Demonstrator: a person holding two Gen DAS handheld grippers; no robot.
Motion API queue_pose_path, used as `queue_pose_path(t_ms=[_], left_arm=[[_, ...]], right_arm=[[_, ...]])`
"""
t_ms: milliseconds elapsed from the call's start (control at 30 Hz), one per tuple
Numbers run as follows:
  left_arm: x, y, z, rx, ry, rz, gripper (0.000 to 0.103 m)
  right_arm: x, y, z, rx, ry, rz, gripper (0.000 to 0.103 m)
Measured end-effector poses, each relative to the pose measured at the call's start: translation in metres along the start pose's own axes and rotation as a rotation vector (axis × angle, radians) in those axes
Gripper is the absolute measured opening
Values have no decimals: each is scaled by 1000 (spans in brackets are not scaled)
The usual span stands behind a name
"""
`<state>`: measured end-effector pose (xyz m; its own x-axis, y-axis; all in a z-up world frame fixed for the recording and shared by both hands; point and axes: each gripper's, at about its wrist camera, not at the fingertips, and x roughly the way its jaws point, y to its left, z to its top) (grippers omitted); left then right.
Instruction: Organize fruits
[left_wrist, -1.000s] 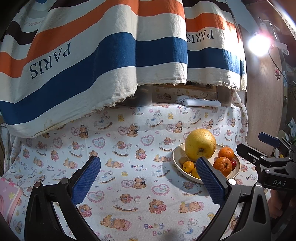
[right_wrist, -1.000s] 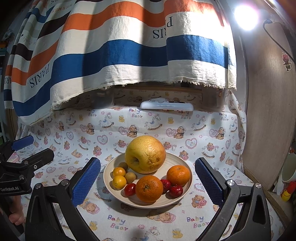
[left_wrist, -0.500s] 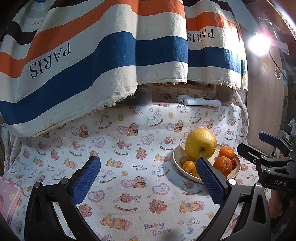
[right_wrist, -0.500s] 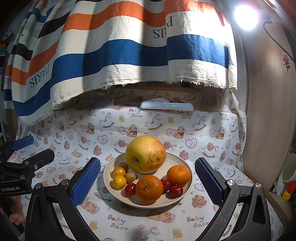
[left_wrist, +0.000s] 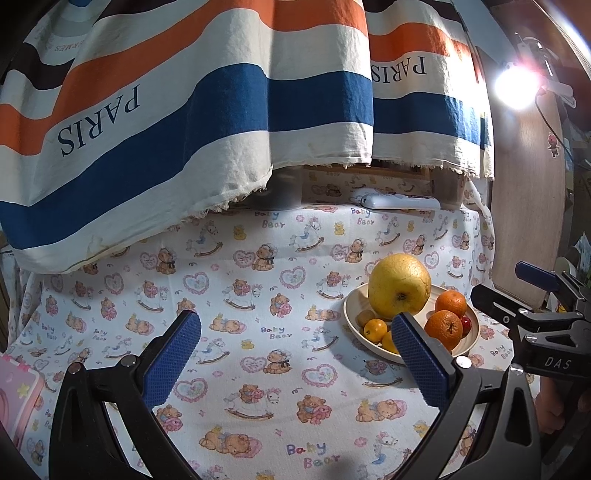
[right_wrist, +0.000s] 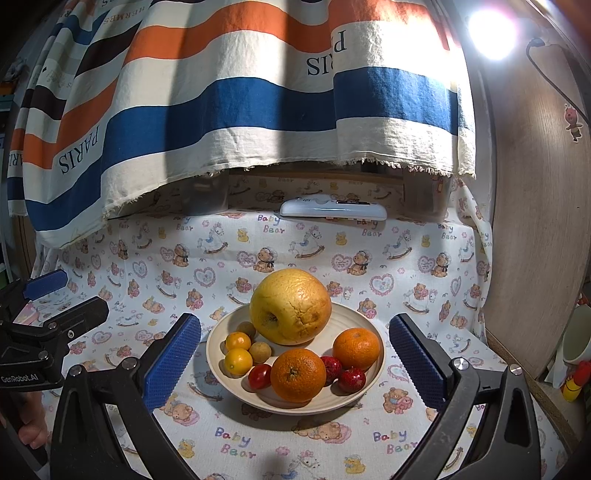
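we see a cream bowl (right_wrist: 373, 384) on the bear-print tabletop (right_wrist: 406, 266), holding a big yellow pomelo (right_wrist: 290, 306) at its back, two oranges (right_wrist: 298, 374) in front and to the right, two small yellow citrus (right_wrist: 238, 361), two brownish round fruits (right_wrist: 260, 350), and three small red fruits (right_wrist: 259, 376). our right tongs (right_wrist: 295, 356) are spread wide and empty, the bowl lying between the blue pads. our left tongs (left_wrist: 295, 356) are likewise released, holding nothing, with the bowl (left_wrist: 351, 317) off to their right
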<state>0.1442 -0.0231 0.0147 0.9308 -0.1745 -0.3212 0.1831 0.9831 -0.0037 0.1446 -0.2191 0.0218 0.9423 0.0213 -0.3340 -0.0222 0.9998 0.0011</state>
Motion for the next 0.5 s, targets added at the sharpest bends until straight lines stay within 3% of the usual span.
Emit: queue_pose_path(t_ms=[500], left_arm=[[-1, 0, 0, 1, -4, 1, 103]], right_arm=[[0, 0, -1, 0, 1, 0, 103]])
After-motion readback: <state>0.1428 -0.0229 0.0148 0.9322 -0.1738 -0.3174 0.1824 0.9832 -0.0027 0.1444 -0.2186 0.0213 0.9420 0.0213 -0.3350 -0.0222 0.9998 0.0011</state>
